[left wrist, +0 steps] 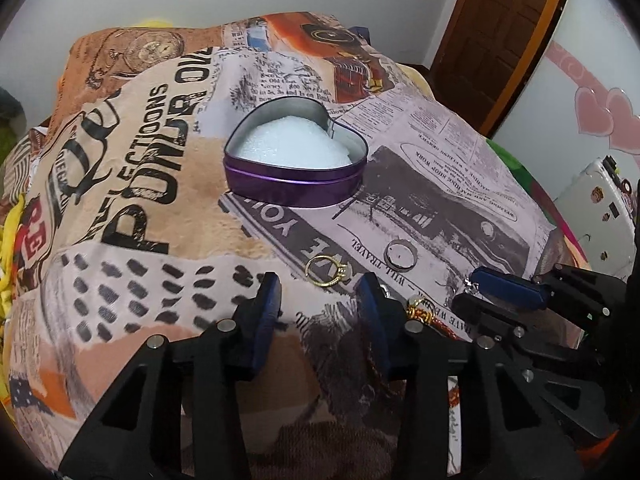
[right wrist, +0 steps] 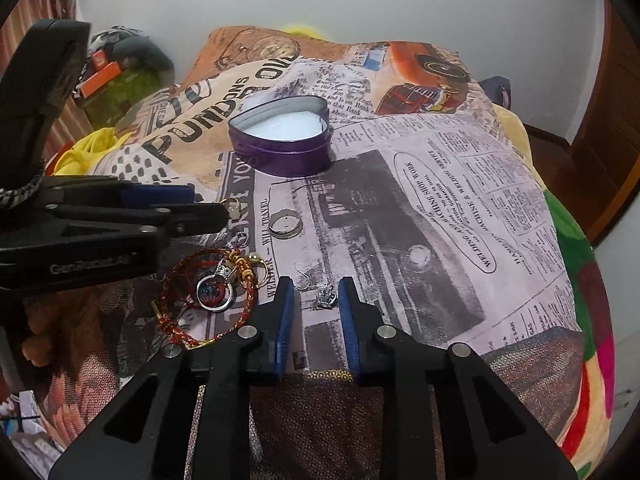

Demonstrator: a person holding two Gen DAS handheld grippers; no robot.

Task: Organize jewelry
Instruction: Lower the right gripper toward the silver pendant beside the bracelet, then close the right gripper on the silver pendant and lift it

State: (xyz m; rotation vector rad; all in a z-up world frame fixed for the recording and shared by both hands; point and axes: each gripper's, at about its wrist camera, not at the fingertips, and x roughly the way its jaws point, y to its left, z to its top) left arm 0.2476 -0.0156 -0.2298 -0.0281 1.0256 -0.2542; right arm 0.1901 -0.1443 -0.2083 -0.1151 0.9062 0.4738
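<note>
A purple heart-shaped tin [left wrist: 294, 184] with white foam inside stands open on the printed blanket; it also shows in the right wrist view [right wrist: 280, 152]. A gold ring [left wrist: 328, 271] lies just beyond my open, empty left gripper [left wrist: 318, 286]. A silver ring [left wrist: 400, 254] lies to its right and shows in the right wrist view [right wrist: 285, 224]. My right gripper [right wrist: 316, 288] is open, with a small silver crown earring [right wrist: 326, 296] lying between its fingertips. A red and gold cord bracelet [right wrist: 200, 300] with a round pendant lies left of it.
The blanket [left wrist: 120, 200] covers a bed that drops off at the right edge [right wrist: 568, 280]. A wooden door [left wrist: 500, 32] stands at the back right. Yellow cloth [right wrist: 92, 148] and boxes sit at the left. The left gripper [right wrist: 216, 212] reaches in from the left in the right wrist view.
</note>
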